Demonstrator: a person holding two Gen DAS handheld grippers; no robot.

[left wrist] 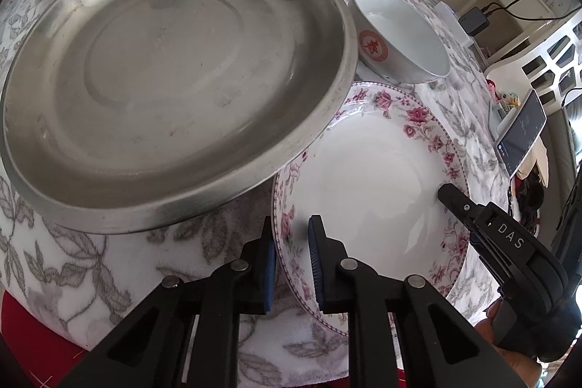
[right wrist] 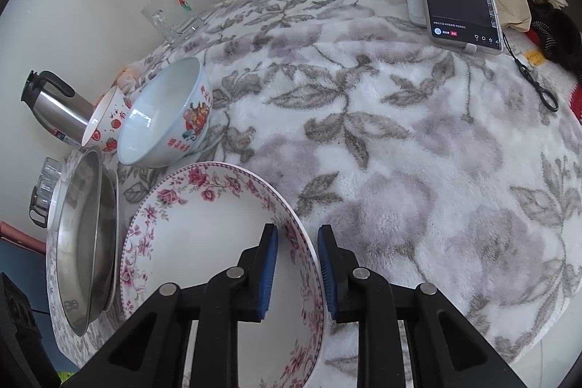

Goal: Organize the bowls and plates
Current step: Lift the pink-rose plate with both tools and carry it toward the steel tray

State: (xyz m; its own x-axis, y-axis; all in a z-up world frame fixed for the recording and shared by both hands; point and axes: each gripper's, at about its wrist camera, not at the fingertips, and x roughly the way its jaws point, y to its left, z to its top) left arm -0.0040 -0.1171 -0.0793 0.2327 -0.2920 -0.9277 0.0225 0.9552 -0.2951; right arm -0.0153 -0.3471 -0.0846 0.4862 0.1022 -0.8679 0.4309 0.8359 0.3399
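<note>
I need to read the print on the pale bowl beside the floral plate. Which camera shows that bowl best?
The right wrist view: the pale bowl shows its whole side there, with the colourful picture and red characters unobstructed. The left wrist view shows the same bowl further off, behind the floral plate, with only a round red emblem facing the camera.

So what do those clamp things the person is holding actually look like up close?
Each is a black plastic tool with two flat fingers, each lined with a ribbed blue pad. Round silver pins sit at the finger joints. The left gripper and the right gripper look alike. Seen from the left camera, the right gripper's side carries white letters reading DAS.
</note>
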